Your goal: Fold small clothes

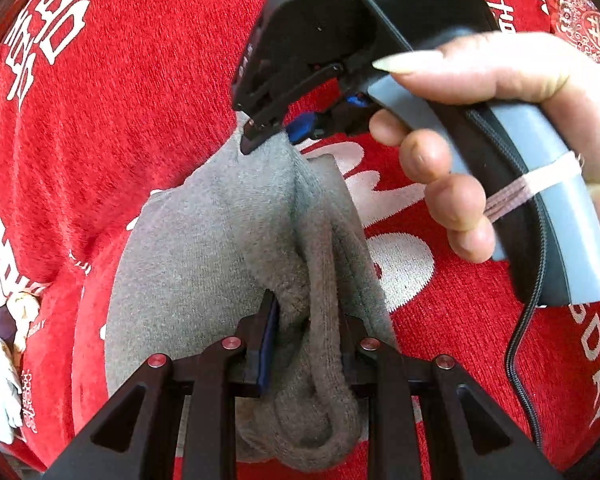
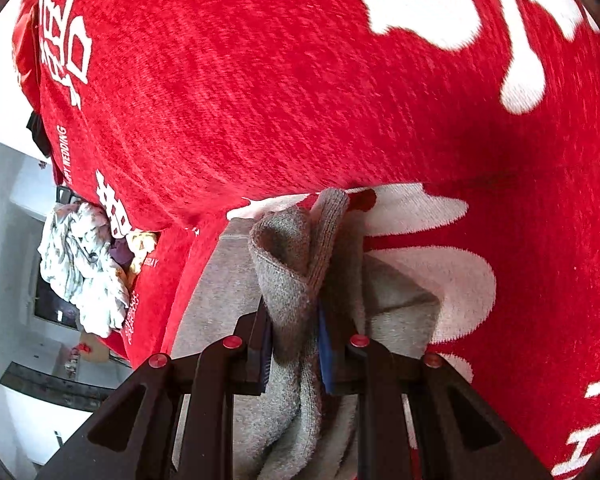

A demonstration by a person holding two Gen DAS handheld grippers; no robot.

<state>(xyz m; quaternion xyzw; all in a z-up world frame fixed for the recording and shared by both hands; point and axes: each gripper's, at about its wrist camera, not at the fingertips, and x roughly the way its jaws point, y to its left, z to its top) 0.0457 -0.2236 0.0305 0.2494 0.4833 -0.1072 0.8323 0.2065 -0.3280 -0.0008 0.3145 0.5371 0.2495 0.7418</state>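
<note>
Reading "WEDDING" on red blanket [image 2: 260, 92], grey garment [image 1: 220, 240]

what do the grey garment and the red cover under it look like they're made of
Grey garment: looks like soft knitted cloth, matte, with a fuzzy nap and a ribbed rolled edge; fleece or cotton, hard to say.
Red cover: looks like plush chenille-type fabric, with a short streaky pile and white characters in it.

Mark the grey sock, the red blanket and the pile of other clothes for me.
grey sock [image 1: 220, 248]: left wrist view, flat body of the sock.
red blanket [image 2: 260, 100]: right wrist view, bare red patch above the sock.
pile of clothes [image 2: 80, 264]: right wrist view, pale crumpled cloth at the blanket's left edge.
</note>
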